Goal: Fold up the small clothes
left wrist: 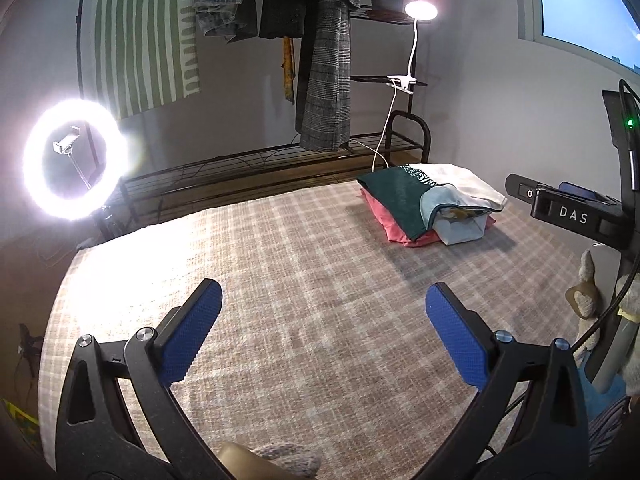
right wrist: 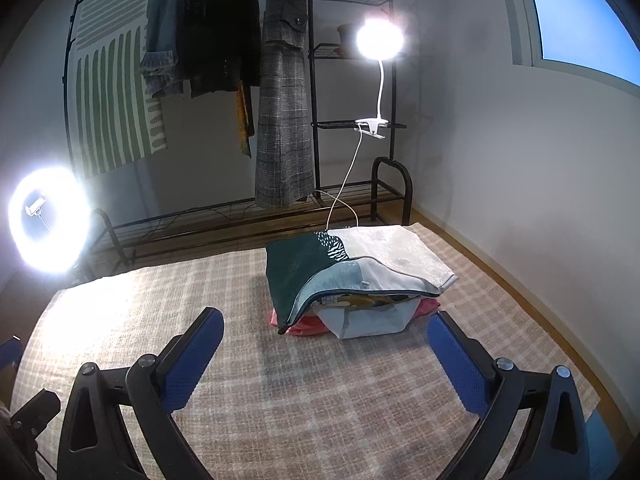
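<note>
A stack of folded small clothes [left wrist: 432, 204] lies at the far right of a checked beige cloth [left wrist: 300, 280]; a dark green and white piece is on top, a pink one at the bottom. My left gripper [left wrist: 324, 312] hovers open over bare cloth, well short of the stack, with nothing between its blue pads [left wrist: 192, 336]. In the right wrist view the same stack [right wrist: 356, 276] sits just ahead of my right gripper [right wrist: 326, 344], which is open and holds nothing. The right gripper's body [left wrist: 576, 212] shows at the right edge of the left wrist view.
A bright ring light [left wrist: 76, 160] stands at the left. A clothes rack with hanging coats [left wrist: 328, 60] and a clip lamp [left wrist: 420, 10] is behind the cloth. A low metal shelf [left wrist: 260, 164] runs along the wall. Wooden floor [right wrist: 500, 264] borders the cloth on the right.
</note>
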The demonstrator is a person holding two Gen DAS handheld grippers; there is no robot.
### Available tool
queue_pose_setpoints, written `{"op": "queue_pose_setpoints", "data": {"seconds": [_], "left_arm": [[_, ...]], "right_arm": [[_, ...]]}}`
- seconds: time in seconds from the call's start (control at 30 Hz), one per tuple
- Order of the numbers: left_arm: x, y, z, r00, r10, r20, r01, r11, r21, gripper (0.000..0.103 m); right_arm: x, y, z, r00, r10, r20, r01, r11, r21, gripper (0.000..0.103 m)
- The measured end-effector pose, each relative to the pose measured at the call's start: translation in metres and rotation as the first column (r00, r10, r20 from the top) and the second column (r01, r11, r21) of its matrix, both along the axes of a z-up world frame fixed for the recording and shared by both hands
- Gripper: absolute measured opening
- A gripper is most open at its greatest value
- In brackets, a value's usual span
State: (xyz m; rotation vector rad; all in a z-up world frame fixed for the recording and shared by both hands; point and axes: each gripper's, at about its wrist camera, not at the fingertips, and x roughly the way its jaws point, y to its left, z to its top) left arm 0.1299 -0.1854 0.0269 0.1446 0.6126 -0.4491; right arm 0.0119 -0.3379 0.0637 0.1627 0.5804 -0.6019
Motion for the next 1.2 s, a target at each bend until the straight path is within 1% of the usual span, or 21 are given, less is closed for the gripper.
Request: {"op": "queue_pose_setpoints", "data": {"seconds": [1.2], "left_arm": [[-0.0031,-0.0001,0.0001,1.000,0.003,-0.006,-0.003,1.000,0.003,0.103]], "right_arm": [[0.0049,0.0038,-0.0039,1.000,0.000,-0.008,0.000,1.000,0.003,0.103]]}}
